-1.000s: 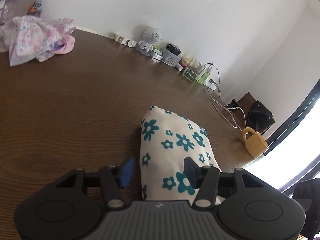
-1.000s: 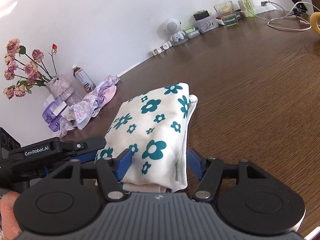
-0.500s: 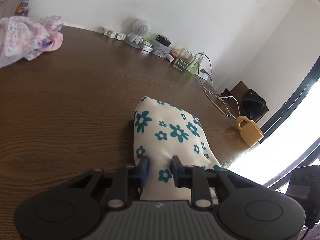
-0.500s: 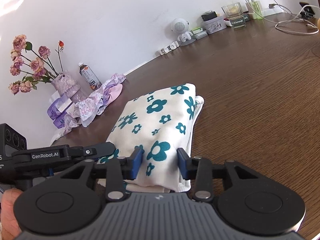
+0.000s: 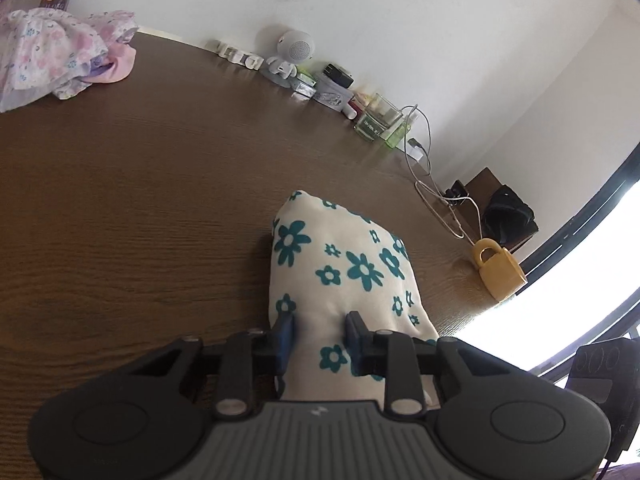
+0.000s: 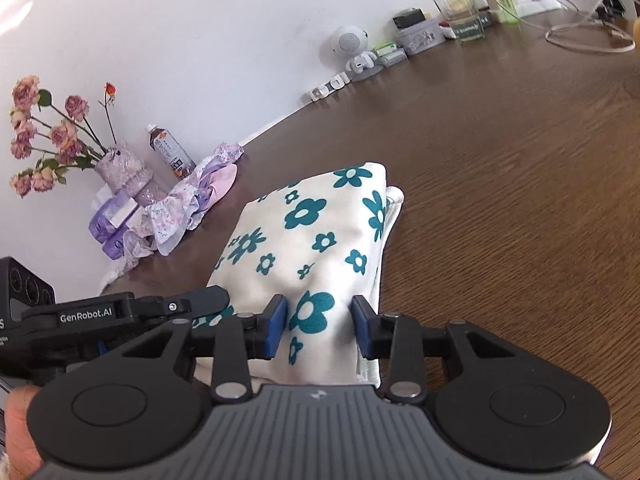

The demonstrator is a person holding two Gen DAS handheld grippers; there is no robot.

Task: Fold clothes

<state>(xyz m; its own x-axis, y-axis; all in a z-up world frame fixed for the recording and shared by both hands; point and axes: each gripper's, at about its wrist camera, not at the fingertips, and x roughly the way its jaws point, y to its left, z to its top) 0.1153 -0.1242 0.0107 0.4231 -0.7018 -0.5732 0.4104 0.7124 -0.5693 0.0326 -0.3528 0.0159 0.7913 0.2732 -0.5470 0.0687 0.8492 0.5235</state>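
A folded cream garment with teal flowers (image 5: 344, 264) lies on the brown wooden table (image 5: 120, 200). Its near edge is bunched between the blue pads of my left gripper (image 5: 319, 330), which is shut on it. In the right wrist view the same garment (image 6: 312, 232) is pinched at its near edge by my right gripper (image 6: 319, 326), also shut on it. The far end looks raised a little, with a shadow beneath. My left gripper's body (image 6: 120, 312) shows at the left of the right wrist view, close beside the right one. A hand (image 6: 20, 432) shows at the lower left.
A loose pile of pink floral clothes (image 5: 60, 56) lies at the far left by a vase of flowers (image 6: 120, 168) and a bottle (image 6: 170, 152). A white speaker figure (image 5: 290, 54), a glass jar (image 5: 378, 120) and cables (image 5: 436, 196) line the wall. A yellow mug (image 5: 498, 272) stands near the table's right edge.
Both grippers went from open around the garment's near edge to shut on it. The cloth now bunches up between the pads and its edge has risen slightly.
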